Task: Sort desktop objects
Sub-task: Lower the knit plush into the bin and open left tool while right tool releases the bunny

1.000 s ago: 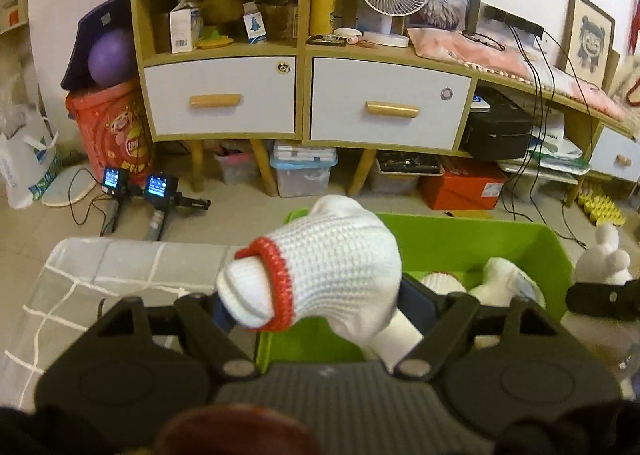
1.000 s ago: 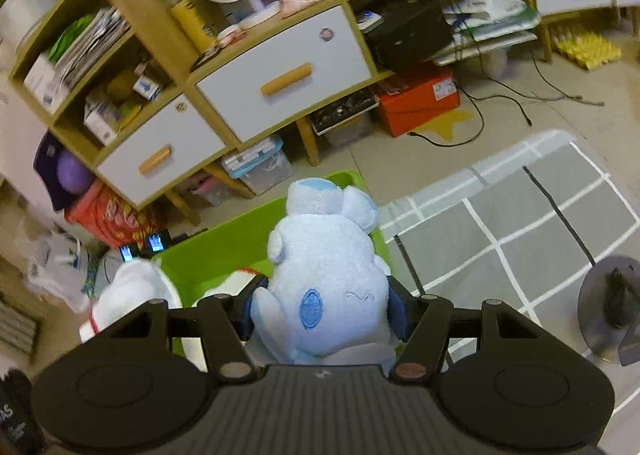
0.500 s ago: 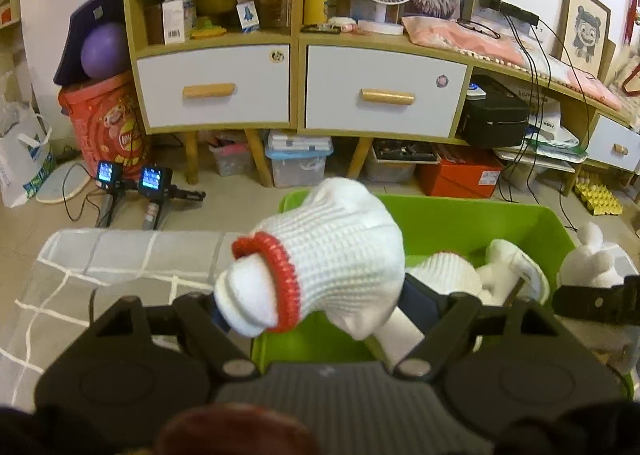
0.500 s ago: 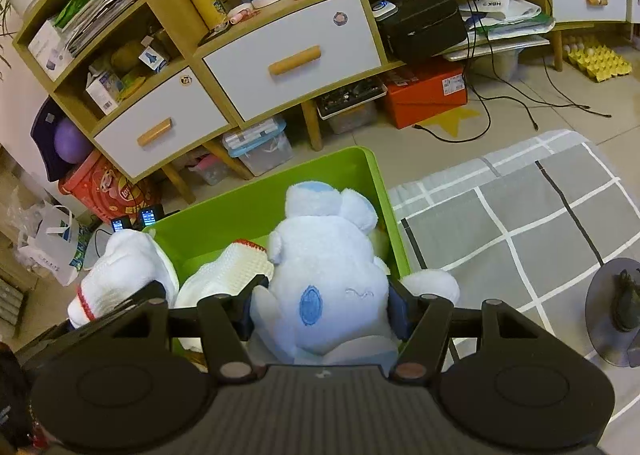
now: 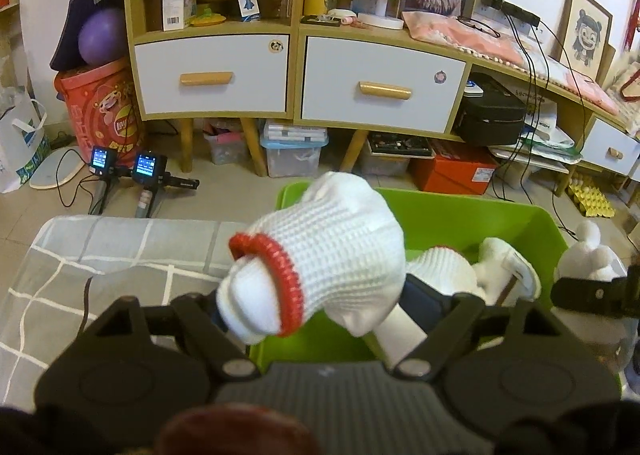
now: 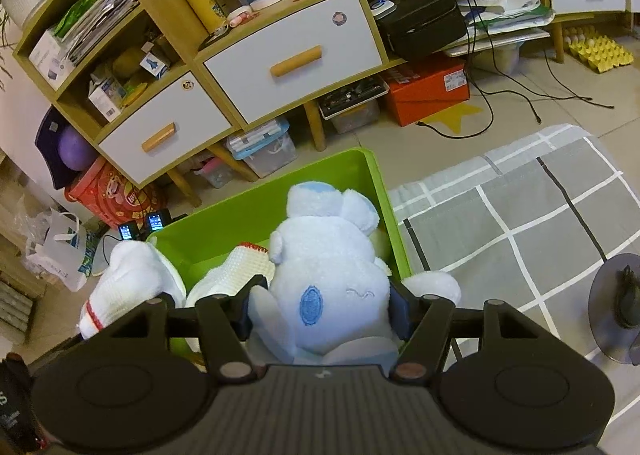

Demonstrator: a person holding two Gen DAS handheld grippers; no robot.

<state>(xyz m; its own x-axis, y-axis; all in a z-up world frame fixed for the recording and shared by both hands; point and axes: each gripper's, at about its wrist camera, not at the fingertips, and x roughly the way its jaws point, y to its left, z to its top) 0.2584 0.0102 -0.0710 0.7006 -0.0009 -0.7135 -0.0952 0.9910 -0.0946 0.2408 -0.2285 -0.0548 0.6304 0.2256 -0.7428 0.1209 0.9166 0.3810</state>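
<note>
My left gripper is shut on a white knit glove with a red cuff and holds it over the left end of the green bin. My right gripper is shut on a white and pale blue plush toy over the right end of the same bin. Another white glove and a white item lie inside the bin. The left gripper's glove also shows in the right wrist view.
The bin stands on a table with a grey checked cloth. A grey round stand is at the right. Behind are a wooden cabinet with white drawers, storage boxes on the floor and two small screens.
Both grippers have moved closer over the green bin with their loads still held. The bin fills more of both views.
</note>
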